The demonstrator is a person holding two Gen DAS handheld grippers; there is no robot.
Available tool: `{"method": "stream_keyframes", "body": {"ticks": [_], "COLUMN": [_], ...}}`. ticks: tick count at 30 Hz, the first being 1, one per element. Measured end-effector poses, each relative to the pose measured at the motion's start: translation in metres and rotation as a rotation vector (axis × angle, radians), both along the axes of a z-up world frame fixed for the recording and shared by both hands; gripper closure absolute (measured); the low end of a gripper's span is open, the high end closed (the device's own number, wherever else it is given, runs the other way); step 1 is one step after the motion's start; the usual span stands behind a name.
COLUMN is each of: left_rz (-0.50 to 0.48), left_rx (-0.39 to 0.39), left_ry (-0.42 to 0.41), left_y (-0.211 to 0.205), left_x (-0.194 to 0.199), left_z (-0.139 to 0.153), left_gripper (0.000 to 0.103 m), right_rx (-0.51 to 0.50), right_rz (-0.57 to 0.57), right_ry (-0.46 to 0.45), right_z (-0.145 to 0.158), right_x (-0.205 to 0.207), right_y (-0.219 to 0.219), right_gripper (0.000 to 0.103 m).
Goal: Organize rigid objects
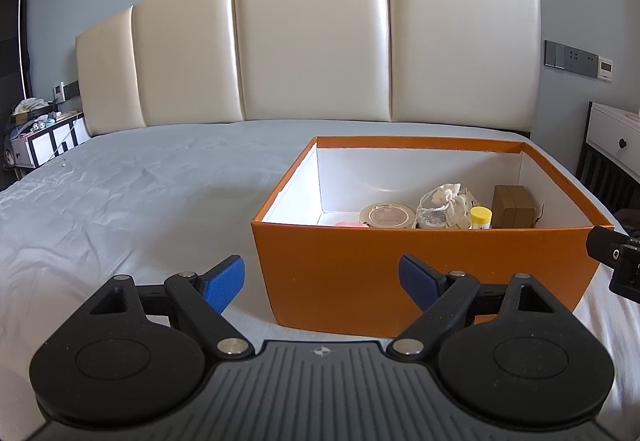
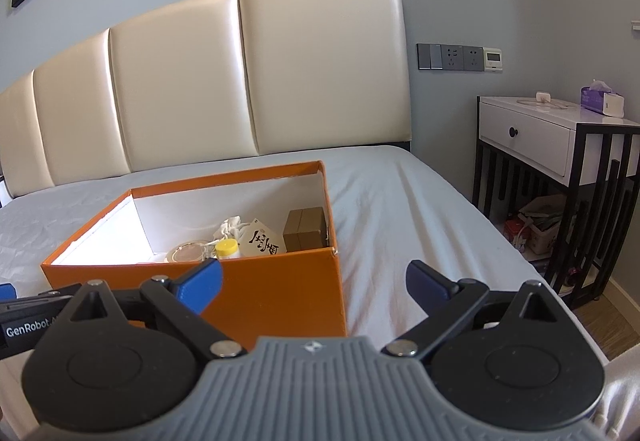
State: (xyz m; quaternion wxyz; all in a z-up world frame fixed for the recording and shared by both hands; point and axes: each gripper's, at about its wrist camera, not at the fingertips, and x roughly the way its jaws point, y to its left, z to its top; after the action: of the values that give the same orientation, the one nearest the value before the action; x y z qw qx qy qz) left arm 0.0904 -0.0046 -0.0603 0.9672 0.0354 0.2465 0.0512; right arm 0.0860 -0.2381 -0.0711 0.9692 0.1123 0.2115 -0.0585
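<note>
Item: I am holding the left gripper (image 1: 321, 281) with its blue fingers (image 1: 225, 284) spread wide and carrying nothing, just short of the orange box (image 1: 420, 273); the right gripper (image 2: 314, 287) is likewise hanging empty, fingers (image 2: 202, 287) spread, off the box's near right corner. Contents: the rigid objects are sitting inside the box on the bed (image 1: 140, 193), namely a round tin (image 1: 386, 216), a yellow-capped bottle (image 1: 480, 217), a brown case (image 1: 513, 207), a white pouch (image 1: 444, 203), a printed card (image 2: 264, 241) and something pink (image 1: 352, 225). Status: I am judging the sorting nearly or wholly finished, since no loose piece is showing on the sheet in either view. Gaps: the near wall is hiding the box floor and most of the pink item; I am unable to read the tin's lid; the bed nearest me is lying behind the gripper bodies, so I cannot rule out strays there.
</note>
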Motion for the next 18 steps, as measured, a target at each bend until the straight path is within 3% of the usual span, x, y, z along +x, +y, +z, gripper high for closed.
{"method": "stream_keyframes", "body": {"ticks": [18], "left_rz": [0.002], "left_rx": [-0.002], "left_ry": [-0.002], "left_y": [0.0012], "left_x": [-0.0009], "left_z": [0.0001], "left_gripper": [0.001], "right_rx": [0.001], "right_rz": [-0.006], "right_ry": [0.013], "right_z": [-0.0008], "right_x": [0.0005], "right_y": [0.0015], "right_gripper": [0.006]}}
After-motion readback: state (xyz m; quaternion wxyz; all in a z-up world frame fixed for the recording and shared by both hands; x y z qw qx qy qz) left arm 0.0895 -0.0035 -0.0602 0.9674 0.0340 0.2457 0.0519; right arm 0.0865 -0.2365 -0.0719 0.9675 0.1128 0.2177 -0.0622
